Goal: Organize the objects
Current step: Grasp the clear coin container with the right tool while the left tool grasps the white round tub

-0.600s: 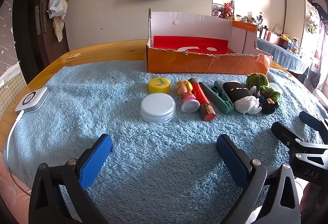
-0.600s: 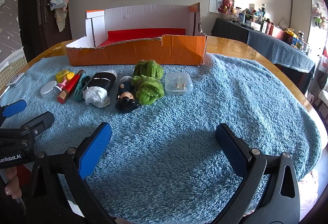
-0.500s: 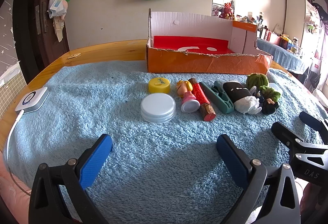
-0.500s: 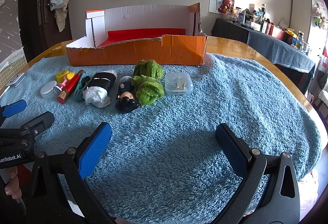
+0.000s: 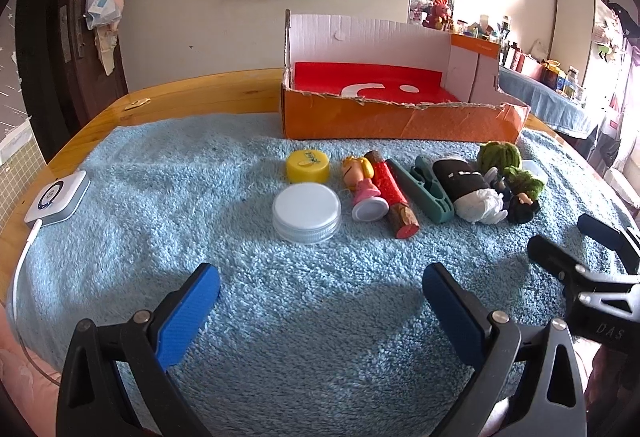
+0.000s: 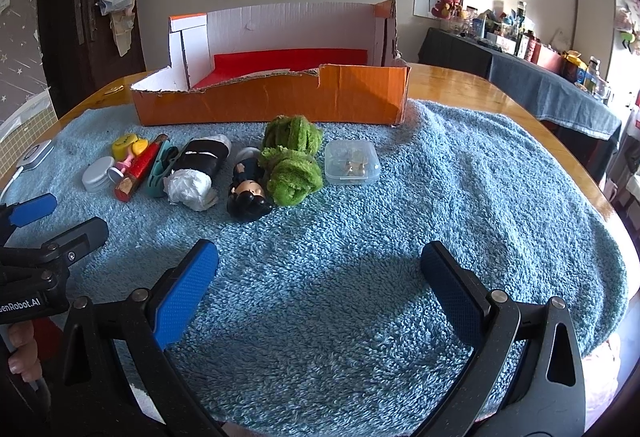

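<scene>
Nothing has shifted over the last half second: left gripper and right gripper, jaws spread and empty, hover over the towel's near edge. Mid-towel lie the untouched objects, jar lid to clear case; the orange box stands empty at the far edge, so organizing has not begun.
</scene>
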The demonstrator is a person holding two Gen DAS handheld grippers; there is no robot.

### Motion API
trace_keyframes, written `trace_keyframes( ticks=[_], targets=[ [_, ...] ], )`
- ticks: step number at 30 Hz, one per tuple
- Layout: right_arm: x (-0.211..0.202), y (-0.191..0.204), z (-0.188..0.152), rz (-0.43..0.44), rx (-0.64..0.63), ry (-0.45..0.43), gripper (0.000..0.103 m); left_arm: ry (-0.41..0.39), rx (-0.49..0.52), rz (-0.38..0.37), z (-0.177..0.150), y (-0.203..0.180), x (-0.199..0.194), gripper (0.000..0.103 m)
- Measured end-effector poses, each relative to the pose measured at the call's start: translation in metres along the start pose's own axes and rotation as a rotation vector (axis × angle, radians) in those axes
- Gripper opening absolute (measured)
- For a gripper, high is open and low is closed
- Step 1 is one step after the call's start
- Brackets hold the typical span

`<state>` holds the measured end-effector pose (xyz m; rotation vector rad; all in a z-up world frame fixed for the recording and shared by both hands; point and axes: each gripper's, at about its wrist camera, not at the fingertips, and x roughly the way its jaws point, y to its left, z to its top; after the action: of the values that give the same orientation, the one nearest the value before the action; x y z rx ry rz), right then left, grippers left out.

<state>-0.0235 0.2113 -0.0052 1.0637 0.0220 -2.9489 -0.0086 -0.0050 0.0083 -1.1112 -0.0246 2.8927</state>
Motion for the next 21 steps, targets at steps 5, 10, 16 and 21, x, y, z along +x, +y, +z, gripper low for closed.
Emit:
trace_keyframes(
  ticks=[5,10,16,21],
  targets=[
    [-0.003,-0.012,0.011,0.010,0.044,0.003,0.103,0.012,0.000,-0.009,0.010,0.006,-0.001,0.103],
    [-0.004,-0.023,0.027,-0.004,0.065,-0.010,0.103,0.033,0.028,-0.036,0.022,0.012,0.000,0.103],
    [-0.002,-0.036,0.047,-0.027,0.075,-0.014,0.103,0.097,0.042,-0.074,0.034,0.026,0.011,0.100],
    [0.013,-0.048,0.058,-0.060,0.091,0.031,0.103,0.123,0.078,-0.077,0.038,0.032,0.019,0.098]
  ],
)
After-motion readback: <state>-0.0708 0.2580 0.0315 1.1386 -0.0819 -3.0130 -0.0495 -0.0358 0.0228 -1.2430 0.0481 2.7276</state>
